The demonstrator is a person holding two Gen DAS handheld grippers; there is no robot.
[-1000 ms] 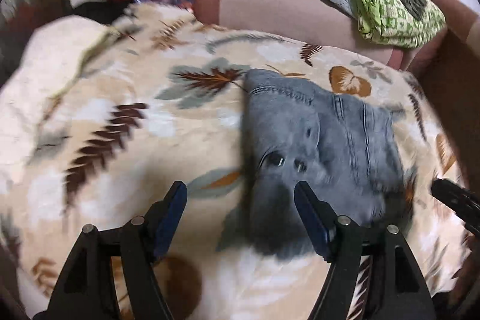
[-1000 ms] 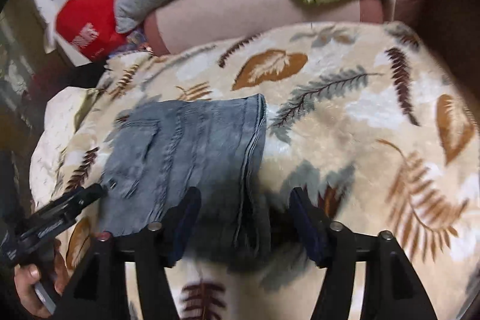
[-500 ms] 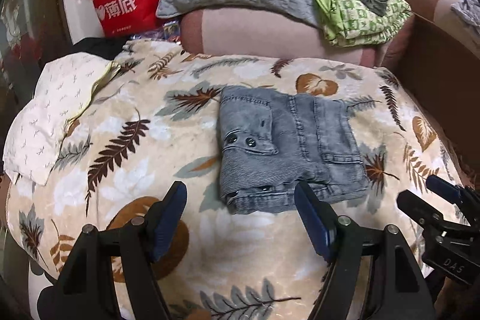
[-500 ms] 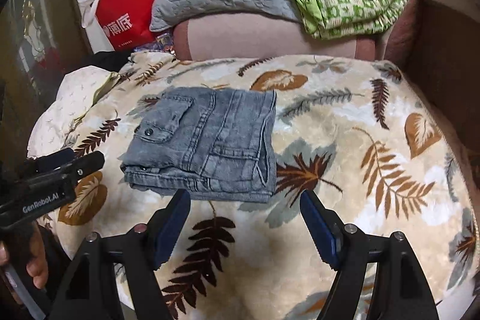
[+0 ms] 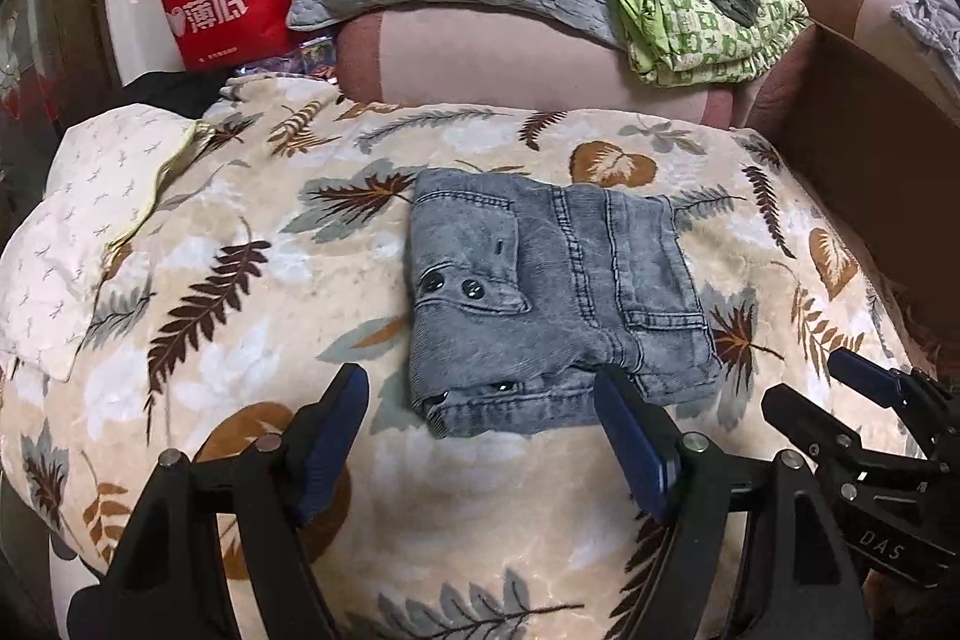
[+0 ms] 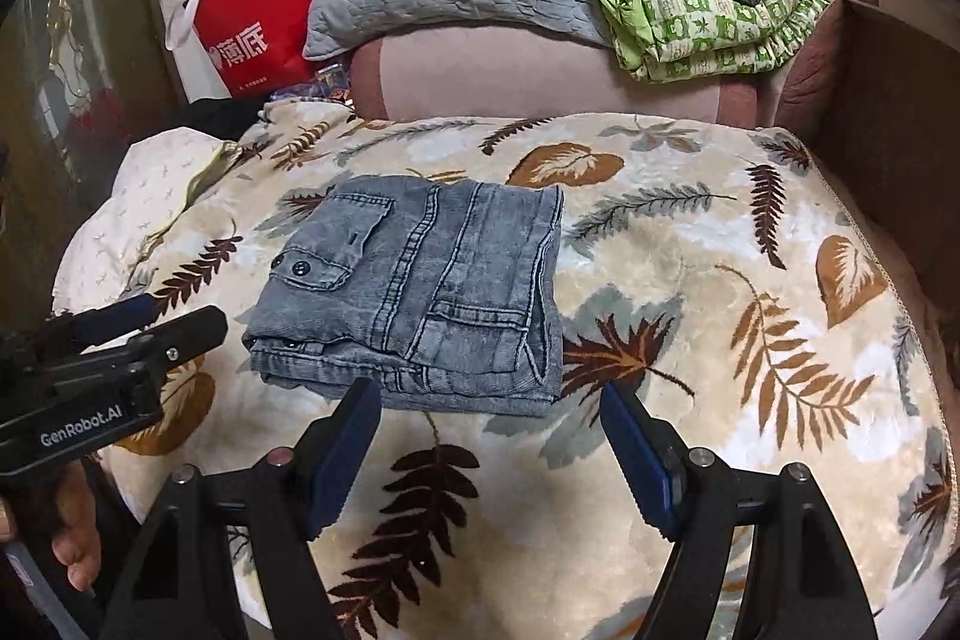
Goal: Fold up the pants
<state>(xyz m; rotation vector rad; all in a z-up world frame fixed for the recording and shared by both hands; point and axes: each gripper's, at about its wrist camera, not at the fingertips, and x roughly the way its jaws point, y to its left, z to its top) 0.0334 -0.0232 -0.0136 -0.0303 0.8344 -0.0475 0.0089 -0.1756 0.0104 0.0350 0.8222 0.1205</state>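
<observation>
Both tools have drawn back from the folded pants [image 5: 555, 301], which lie just ahead of the left tool [image 5: 480, 436] and ahead-left of the right tool [image 6: 489, 445], both wide and empty.

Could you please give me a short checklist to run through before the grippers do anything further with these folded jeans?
1. jeans folded into one compact stack: ok.
2. Stack resting fully on the leaf blanket: ok.
3. left gripper open, holding nothing: ok.
4. right gripper open, clear of the denim: ok.
5. Near edges aligned: not ok, layers stagger at the front.
6. Underside layers smooth: cannot tell.
</observation>
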